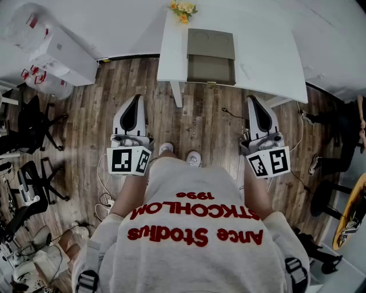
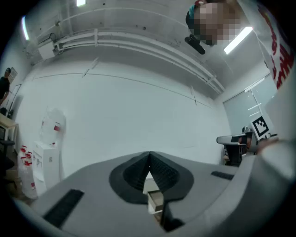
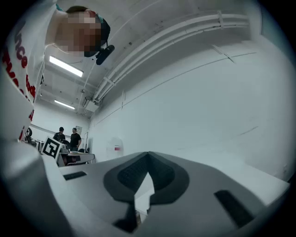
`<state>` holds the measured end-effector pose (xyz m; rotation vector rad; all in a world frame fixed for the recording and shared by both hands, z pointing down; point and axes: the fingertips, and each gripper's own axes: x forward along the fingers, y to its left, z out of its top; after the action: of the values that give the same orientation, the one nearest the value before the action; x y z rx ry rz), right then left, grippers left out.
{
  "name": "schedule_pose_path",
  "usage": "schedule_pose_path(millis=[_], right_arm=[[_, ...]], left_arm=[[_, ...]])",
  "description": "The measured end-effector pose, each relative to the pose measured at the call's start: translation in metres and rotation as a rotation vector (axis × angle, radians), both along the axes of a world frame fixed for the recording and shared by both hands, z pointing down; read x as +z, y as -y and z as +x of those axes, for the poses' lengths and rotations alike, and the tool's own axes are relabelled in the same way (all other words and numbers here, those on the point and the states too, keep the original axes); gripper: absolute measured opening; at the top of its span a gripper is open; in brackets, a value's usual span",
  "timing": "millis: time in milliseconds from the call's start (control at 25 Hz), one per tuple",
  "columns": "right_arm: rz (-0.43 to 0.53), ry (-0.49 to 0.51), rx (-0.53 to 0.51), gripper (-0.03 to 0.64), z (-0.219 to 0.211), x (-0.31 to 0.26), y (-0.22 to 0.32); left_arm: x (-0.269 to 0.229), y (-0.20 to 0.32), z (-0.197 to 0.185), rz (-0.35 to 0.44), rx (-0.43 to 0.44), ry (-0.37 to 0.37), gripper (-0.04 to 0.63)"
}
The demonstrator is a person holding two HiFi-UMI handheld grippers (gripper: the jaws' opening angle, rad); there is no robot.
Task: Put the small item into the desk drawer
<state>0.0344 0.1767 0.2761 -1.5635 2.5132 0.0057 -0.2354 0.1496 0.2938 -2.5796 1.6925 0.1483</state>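
A white desk (image 1: 269,51) stands ahead of me on the wood floor, and its grey-brown drawer (image 1: 210,56) is pulled out toward me. I cannot make out any small item in these views. My left gripper (image 1: 136,98) and my right gripper (image 1: 254,98) are held level in front of my body, short of the desk, one on each side of the drawer. Both point at the desk with jaws together and nothing between them. In the left gripper view my left gripper (image 2: 149,155) has its pads meeting, with the drawer (image 2: 156,200) showing below them. The right gripper (image 3: 148,156) looks the same.
Yellow flowers (image 1: 183,10) sit at the desk's far edge. Black office chairs (image 1: 34,123) and white boxes (image 1: 63,54) stand to the left. Cables (image 1: 106,194) lie on the floor by my left side. Two people (image 3: 67,138) stand far off in the right gripper view.
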Motion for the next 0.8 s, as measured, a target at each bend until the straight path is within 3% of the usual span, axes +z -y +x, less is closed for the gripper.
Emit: schedule_pose_path(millis=[800], right_arm=[[-0.028,0.081,-0.044,0.005,0.022,0.002,0.006]], left_arm=[[-0.006,0.01,0.039,-0.004,0.031,0.033,0.008]])
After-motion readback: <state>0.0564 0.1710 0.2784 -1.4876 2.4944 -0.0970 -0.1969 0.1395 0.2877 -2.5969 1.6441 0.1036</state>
